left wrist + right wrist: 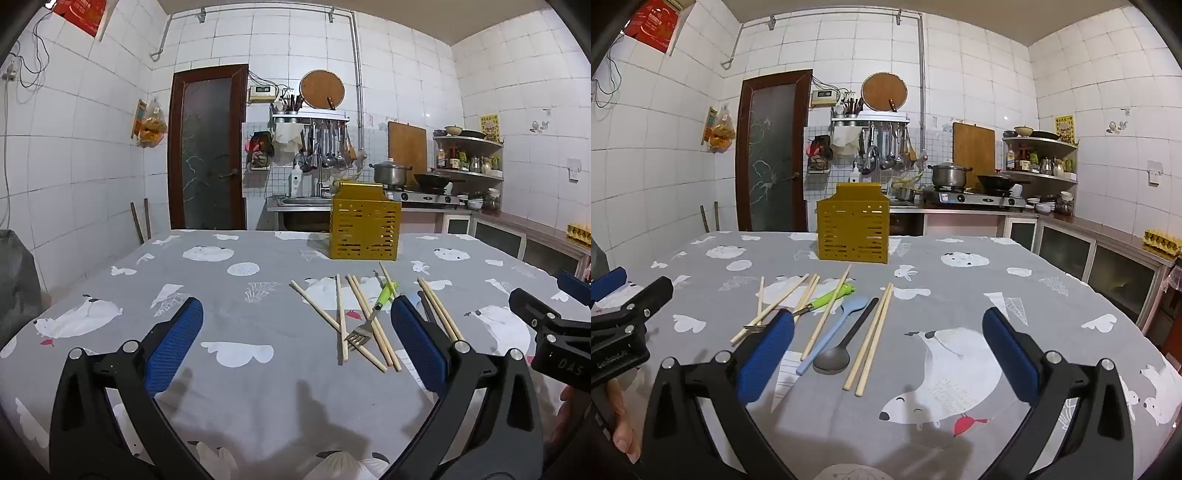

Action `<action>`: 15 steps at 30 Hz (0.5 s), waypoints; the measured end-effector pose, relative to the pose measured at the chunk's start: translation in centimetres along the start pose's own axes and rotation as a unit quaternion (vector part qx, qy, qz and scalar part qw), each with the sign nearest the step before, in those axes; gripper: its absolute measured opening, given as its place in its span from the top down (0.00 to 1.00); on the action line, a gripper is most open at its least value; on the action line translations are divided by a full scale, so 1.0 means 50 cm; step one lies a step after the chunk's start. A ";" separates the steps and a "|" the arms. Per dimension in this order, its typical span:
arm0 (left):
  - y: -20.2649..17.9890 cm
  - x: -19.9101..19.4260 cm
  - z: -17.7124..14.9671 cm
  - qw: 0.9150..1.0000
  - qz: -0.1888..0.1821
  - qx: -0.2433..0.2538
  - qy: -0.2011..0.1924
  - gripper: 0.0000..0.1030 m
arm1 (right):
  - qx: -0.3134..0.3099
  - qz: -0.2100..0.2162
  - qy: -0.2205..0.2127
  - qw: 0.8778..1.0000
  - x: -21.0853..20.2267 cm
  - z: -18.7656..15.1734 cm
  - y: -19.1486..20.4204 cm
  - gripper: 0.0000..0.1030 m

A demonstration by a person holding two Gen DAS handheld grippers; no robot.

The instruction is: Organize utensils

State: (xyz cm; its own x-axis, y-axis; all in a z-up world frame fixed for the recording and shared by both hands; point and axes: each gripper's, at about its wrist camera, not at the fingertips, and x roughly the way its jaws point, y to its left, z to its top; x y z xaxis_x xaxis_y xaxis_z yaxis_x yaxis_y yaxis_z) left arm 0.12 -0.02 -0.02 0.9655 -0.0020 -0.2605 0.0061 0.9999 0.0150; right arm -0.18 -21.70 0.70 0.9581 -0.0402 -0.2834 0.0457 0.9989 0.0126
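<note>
Several wooden chopsticks (pixel 341 321) (pixel 873 339) lie scattered on the grey tablecloth (pixel 240 295) (pixel 960 295). Among them are a fork with a green handle (pixel 373 314) (pixel 827 297), a light blue spoon (pixel 834 332) and a dark spoon (pixel 842 347). A yellow slotted utensil holder (pixel 365 229) (pixel 854 230) stands upright at the far side. My left gripper (pixel 297 339) is open over bare cloth, left of the utensils. My right gripper (pixel 888 347) is open, low above the table, with the two spoons and a chopstick pair lying ahead between its fingers, untouched.
Behind the table runs a kitchen counter with a sink, a stove (pixel 975 197), a pot and a wok. A dark door (pixel 207 147) is at the back left. The other gripper shows at each view's edge. Cabinets (pixel 1108 266) line the right wall.
</note>
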 end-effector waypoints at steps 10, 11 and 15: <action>0.000 -0.003 0.000 1.000 -0.002 -0.007 -0.002 0.05 | 0.000 0.000 -0.001 1.000 0.000 0.000 -0.001 0.03; -0.001 -0.004 0.000 1.000 -0.002 -0.007 -0.001 0.05 | 0.000 0.000 0.000 1.000 0.000 0.001 -0.001 0.03; 0.001 -0.003 0.000 1.000 -0.002 -0.007 -0.003 0.05 | -0.001 -0.001 -0.002 1.000 -0.003 0.000 0.000 0.03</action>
State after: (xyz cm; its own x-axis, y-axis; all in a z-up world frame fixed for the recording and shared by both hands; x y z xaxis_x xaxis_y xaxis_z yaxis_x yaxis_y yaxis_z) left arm -0.02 0.04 0.01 0.9670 -0.0061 -0.2547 0.0062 1.0000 -0.0002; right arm -0.29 -21.71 0.76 0.9593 -0.0427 -0.2793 0.0476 0.9988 0.0109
